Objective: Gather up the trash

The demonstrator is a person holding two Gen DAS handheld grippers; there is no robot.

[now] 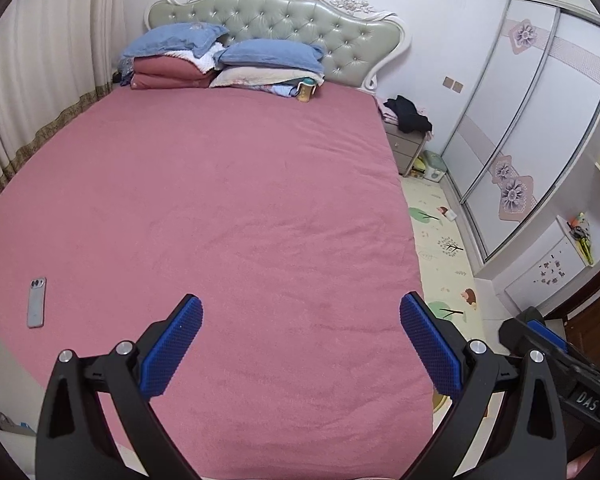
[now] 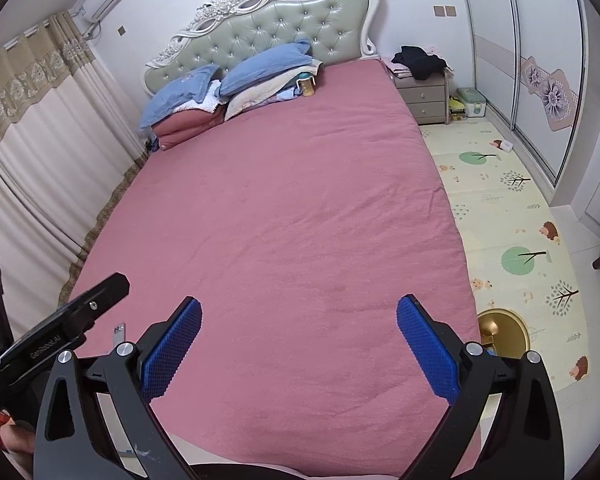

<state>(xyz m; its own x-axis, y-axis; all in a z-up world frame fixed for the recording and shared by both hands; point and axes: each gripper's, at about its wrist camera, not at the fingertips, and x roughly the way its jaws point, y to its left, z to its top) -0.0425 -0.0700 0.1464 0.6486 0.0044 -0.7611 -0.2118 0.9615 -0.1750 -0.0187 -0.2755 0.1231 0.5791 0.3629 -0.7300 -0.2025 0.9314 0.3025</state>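
Bed (image 1: 220,200): pink, bare ahead of both tongs.
Left gripper (image 1: 301,344): wide, empty.
Right gripper (image 2: 299,344): wide, empty.
Advice: scan floor right; gold bin (image 2: 504,330) waits just beside right tongs.

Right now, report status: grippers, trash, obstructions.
Left gripper open, empty. Right gripper open, empty, both over the pink bed. No trash identified; gold bin on floor beside bed. Phone on bed.
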